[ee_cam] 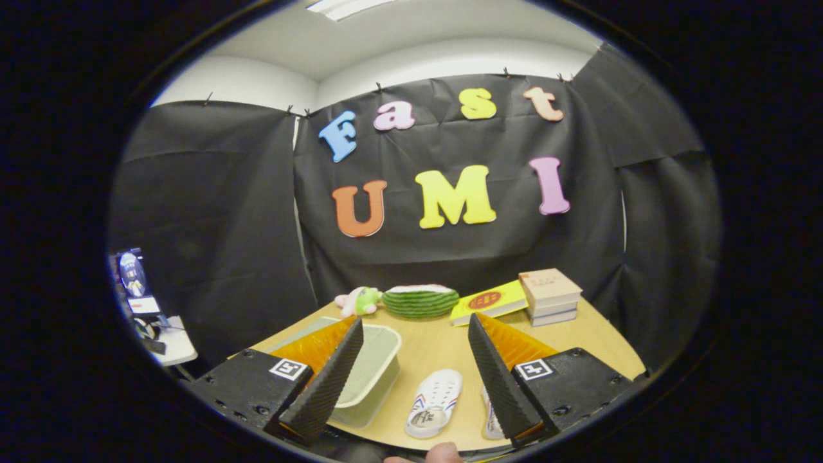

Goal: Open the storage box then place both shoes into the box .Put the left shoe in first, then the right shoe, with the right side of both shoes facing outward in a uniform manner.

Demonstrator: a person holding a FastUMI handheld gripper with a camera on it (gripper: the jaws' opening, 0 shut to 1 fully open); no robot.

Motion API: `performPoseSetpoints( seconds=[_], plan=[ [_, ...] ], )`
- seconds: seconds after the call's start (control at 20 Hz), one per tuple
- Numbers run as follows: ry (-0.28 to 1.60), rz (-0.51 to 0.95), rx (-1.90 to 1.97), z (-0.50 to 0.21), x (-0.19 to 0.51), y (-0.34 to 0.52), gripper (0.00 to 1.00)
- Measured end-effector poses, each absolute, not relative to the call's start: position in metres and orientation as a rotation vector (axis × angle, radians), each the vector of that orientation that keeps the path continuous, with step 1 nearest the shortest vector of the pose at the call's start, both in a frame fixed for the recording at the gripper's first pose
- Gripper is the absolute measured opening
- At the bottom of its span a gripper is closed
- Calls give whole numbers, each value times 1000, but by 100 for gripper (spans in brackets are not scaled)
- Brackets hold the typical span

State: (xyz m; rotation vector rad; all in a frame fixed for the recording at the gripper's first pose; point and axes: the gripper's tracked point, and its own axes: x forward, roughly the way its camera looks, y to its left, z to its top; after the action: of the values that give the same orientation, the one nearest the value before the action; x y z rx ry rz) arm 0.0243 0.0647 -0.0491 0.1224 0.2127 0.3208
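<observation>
The table [443, 347] is light wood, rounded, with black cloth walls behind and a white ceiling above. The box [370, 376] sits near left, lid still on, partly behind the left finger. One white shoe [436, 402] lies between the fingers; a second shoe [491, 418] peeks out from behind the right finger. The gripper [415, 376] hovers over them, spread wide and holding nothing. At the far edge: a stack of books [550, 296], a yellow book [488, 302], a melon-striped cushion [420, 301], a small plush [359, 301]. Labels are too small to read.
</observation>
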Motion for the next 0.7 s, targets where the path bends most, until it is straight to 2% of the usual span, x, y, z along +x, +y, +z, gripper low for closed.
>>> performPoseSetpoints(
  seconds=[0.45, 0.7],
  plan=[
    [538, 589, 445, -143, 26, 124, 96],
    [663, 624, 596, -176, 32, 137, 90]
  ],
)
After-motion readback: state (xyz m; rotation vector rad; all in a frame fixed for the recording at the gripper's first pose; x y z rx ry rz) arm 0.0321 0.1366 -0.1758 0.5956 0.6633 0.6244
